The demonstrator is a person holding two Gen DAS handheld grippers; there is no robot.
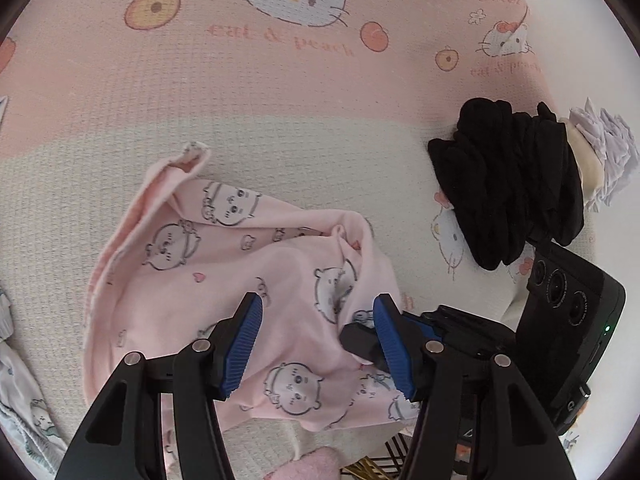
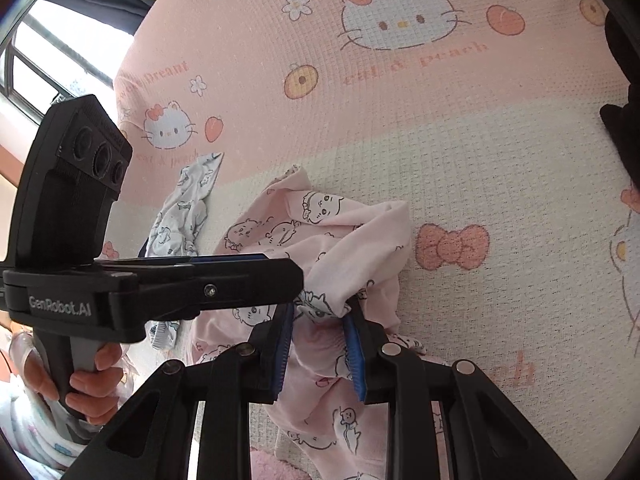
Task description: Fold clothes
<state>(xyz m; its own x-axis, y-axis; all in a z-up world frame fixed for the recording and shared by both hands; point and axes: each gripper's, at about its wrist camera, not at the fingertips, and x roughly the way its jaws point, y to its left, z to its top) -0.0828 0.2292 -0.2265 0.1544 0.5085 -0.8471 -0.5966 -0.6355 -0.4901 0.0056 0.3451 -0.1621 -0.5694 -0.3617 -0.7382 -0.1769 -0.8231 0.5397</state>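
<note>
The right tongs pinch a bunched fold of the pale pink cartoon-print cotton garment, crumpled at lower centre on the bed. The left tongs hover half-open above it, holding nothing. Best grab an opposite edge and spread it flat first.

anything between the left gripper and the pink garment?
Nothing visible. The left gripper is open right over the pink garment, bare cloth between its pads. The right gripper clamps a bunched fold beside it; the black clothes lie apart.
</note>
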